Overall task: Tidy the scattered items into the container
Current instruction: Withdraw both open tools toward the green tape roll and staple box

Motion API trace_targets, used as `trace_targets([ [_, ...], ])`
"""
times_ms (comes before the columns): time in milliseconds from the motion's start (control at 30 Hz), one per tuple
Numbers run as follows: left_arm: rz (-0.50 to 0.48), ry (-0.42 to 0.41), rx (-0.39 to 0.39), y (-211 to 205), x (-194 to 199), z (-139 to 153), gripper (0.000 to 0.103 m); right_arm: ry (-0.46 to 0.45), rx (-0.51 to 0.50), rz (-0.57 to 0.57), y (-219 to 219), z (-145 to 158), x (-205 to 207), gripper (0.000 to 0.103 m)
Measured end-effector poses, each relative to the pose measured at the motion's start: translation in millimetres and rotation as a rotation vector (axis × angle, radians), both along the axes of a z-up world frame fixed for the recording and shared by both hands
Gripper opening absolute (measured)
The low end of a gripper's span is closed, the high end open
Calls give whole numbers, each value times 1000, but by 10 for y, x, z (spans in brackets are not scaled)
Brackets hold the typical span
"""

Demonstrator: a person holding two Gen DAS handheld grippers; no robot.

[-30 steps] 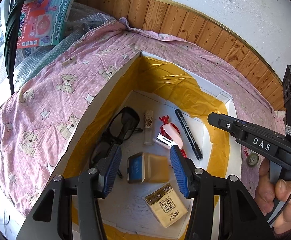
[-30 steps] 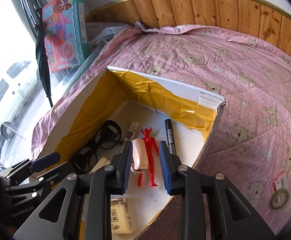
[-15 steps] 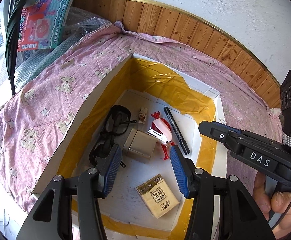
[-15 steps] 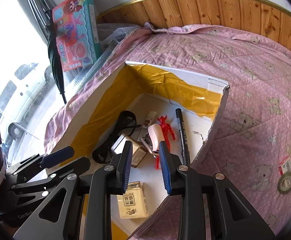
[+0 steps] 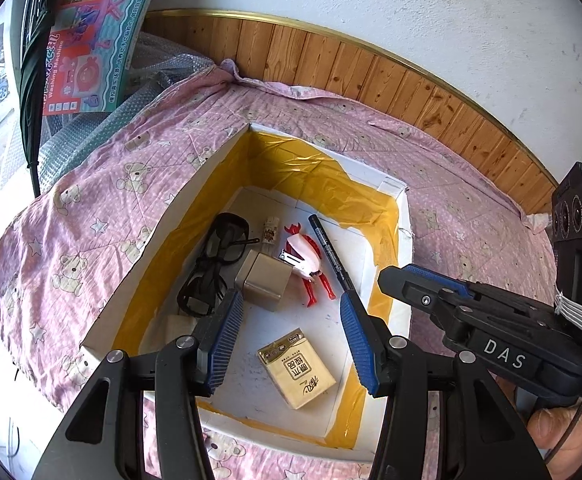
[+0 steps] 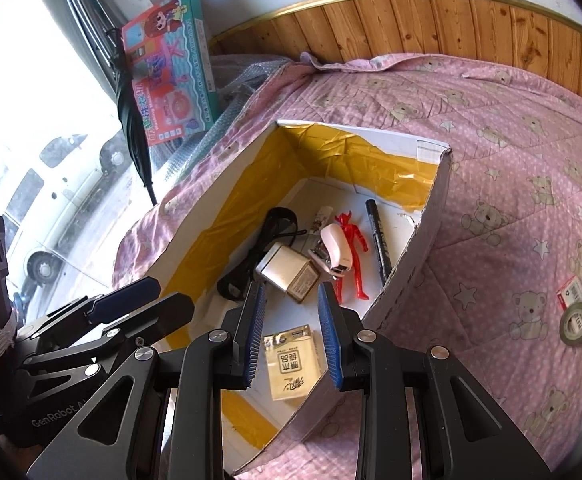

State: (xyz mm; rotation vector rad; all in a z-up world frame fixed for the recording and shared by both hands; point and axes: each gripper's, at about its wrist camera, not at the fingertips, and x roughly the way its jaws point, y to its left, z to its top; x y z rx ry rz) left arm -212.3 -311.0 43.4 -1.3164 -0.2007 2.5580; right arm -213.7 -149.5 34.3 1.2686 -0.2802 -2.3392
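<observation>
Since a second ago, both tongs lifted up and back from the box, and the pink stapler (image 6: pixel 333 250) let go by the right tongs (image 6: pixel 291 334), now lying across the red figure (image 6: pixel 353 258) on the box floor. Left tongs (image 5: pixel 287 338) spread wide and empty above the near end of the white, yellow-taped box (image 5: pixel 405 224); right tongs also released, holding nothing, over the near right wall. Inside the box: black glasses (image 5: pixel 215 266) along the left wall, a small metal tin (image 5: pixel 263 280) beside them, a black marker (image 5: pixel 331 252) toward the right wall, a yellow tissue pack (image 5: pixel 297 374) near the front edge. Most of the tidying apparently done. Still out on the pink bed quilt (image 6: pixel 511 184), well right of the box toward the bed's right edge: a tape roll (image 6: pixel 577 324) and a small red-and-white box (image 6: pixel 571 293) touching it.
</observation>
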Motion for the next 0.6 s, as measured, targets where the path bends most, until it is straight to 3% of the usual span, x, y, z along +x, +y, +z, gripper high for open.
trace_targets([
  [600,-49,47,-2,182,560,275,52,6,-55,-26,214,95,748,30],
])
